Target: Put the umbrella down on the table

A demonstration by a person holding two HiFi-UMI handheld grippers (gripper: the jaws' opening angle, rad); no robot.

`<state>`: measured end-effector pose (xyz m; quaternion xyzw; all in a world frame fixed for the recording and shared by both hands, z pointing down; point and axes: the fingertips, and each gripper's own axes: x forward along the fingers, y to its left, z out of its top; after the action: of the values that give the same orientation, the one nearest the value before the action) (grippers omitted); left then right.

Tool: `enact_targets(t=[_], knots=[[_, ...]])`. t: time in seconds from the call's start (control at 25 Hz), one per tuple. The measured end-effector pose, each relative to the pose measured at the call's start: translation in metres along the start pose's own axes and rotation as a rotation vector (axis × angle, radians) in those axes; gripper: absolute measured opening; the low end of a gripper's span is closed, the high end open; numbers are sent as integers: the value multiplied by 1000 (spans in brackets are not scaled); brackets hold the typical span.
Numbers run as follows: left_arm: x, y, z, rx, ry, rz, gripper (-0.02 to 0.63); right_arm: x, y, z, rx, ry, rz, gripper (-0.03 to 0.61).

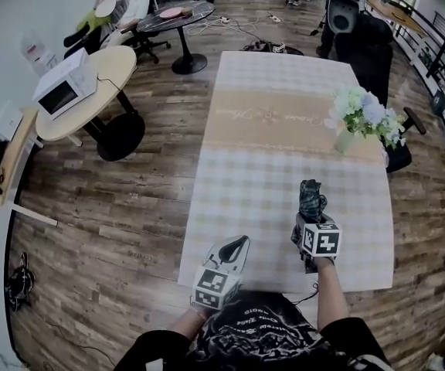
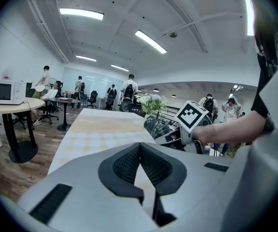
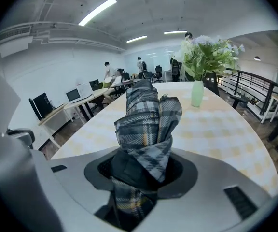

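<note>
Operator torso: black printed shirt (image 1: 263,325) at the bottom edge of the head view, with both forearms reaching forward from it.
Left gripper: grey plastic left gripper (image 1: 239,245) with a marker cube, at the near left corner of the table. Its ribbed black pads (image 2: 125,165) meet at the tips with nothing between them.
Right gripper: grey plastic right gripper (image 1: 309,218) with a marker cube, angled downward over the near right part of the table. Its jaws are clamped on the umbrella, one dark pad (image 3: 101,170) pressed against the fabric.
Umbrella: folded grey plaid fabric umbrella (image 3: 146,122), seated deep between the right jaws. Its bundled end projects forward past the jaw tips, and a short length runs back behind them. Contact with the cloth cannot be told.
Table: long rectangular table (image 1: 261,180) under a pale checked cloth crossed by a beige band. The near edge lies just behind both grippers, and the right edge is near the right gripper.
Open room: checked cloth extends ahead and to the left of the umbrella.
Far right edge: pale green vase of white and lilac flowers (image 1: 360,116), well apart from the umbrella.
Surroundings: wood-plank floor (image 1: 122,207) to the left, with a white microwave (image 1: 66,89) on a round beige side table.
</note>
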<state>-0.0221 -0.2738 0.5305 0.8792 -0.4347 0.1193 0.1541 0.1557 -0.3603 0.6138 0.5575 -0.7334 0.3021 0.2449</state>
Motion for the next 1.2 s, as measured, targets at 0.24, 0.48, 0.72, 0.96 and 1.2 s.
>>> enact_targets(t=[0.24,0.48,0.72,0.96,1.2], knots=[[9,-3,-2,23,17,23,18,41,-15,11,-22,103,1,192],[19,-7,-4,18,35,41,18,69,-27,4,-54,205,13,193],[25,-10,-9,52,71,37,18,87,-35,-7,-39,287,23,202],[24,8,-17,-67,88,50,18,89,-33,-7,-46,271,31,223],[18,15,-22,-86,89,57,18,77,-24,7,0,188,83,351]])
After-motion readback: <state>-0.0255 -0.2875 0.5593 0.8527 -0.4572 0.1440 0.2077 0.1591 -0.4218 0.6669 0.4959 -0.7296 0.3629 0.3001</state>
